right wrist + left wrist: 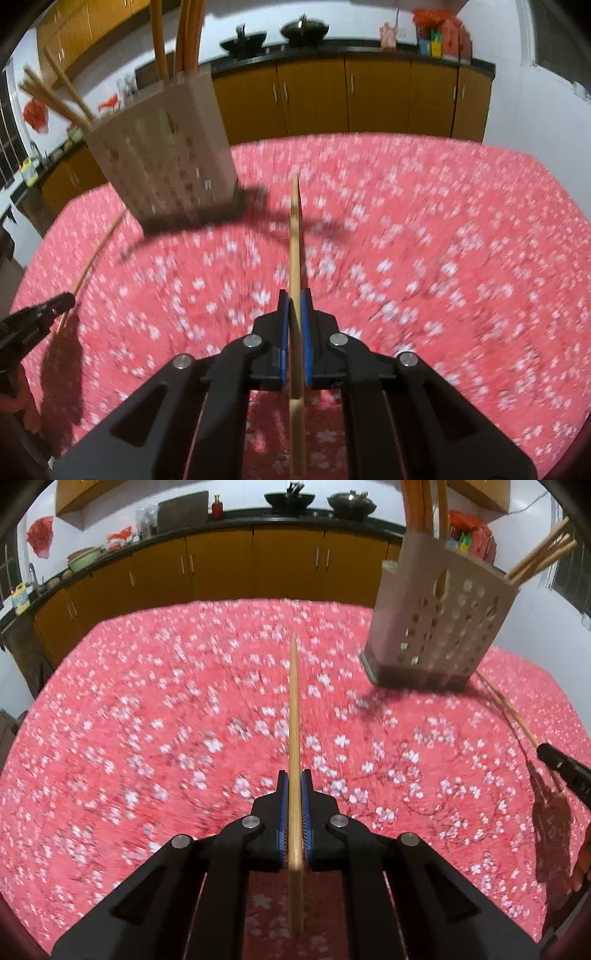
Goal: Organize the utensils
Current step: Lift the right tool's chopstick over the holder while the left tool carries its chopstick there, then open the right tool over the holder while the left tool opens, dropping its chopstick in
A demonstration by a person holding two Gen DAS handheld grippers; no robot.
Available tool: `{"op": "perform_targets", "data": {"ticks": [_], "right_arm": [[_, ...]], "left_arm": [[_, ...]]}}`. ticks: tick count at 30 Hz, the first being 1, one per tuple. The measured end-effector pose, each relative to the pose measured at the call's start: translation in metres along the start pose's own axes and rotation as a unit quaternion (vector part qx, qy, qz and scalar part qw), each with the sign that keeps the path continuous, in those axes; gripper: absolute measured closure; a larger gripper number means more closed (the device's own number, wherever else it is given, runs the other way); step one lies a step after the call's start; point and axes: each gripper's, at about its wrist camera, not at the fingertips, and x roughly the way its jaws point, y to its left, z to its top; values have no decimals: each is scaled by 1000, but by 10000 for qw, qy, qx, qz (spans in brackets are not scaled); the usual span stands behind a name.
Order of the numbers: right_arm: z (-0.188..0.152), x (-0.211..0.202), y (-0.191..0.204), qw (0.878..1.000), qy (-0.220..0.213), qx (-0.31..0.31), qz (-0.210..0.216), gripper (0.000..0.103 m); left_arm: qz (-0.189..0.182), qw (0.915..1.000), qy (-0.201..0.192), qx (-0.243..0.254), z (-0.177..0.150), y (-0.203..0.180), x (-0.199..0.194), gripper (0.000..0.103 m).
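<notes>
My left gripper (294, 777) is shut on a bamboo chopstick (294, 709) that points forward above the red floral tablecloth (147, 720). My right gripper (294, 297) is shut on another bamboo chopstick (294, 236), also held above the cloth. A beige perforated utensil holder (439, 616) stands at the far right in the left wrist view and at the upper left in the right wrist view (162, 158). It holds several chopsticks (543, 557) and long orange handles (421, 502). The right gripper shows at the right edge of the left wrist view (545, 751), the left one at the left edge of the right wrist view (68, 301).
The table's far edge (258, 602) faces yellow kitchen cabinets (221, 561) under a dark counter with two woks (290, 498). Shadows of the holder and grippers fall on the cloth. A sink area (22, 590) lies far left.
</notes>
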Motion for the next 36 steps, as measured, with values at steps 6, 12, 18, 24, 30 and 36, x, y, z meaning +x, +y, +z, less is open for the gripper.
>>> {"op": "perform_targets", "data": {"ticks": [6, 12, 18, 24, 30, 36], "right_arm": [[27, -48, -5, 9974, -715, 72, 83, 95], [43, -82, -6, 9915, -1286, 138, 146, 95], [50, -98, -6, 9880, -1525, 140, 188, 95], [68, -133, 0, 9793, -1961, 88, 485, 95], [95, -179, 11, 9662, -2355, -18, 1048, 95], [115, -205, 25, 9580, -2490, -156, 1411, 95]], "left_arm": [[-159, 9983, -552, -26, 22, 2, -42, 95], [-408, 9934, -1044, -233, 42, 6, -77, 95], [-555, 9886, -1356, -335, 53, 10, -98, 96], [-672, 9831, -1694, -147, 70, -1, -125, 96], [-936, 9736, -2080, 23, 91, -18, -155, 96], [-1206, 9607, -2499, 30, 112, -35, -178, 96]]}}
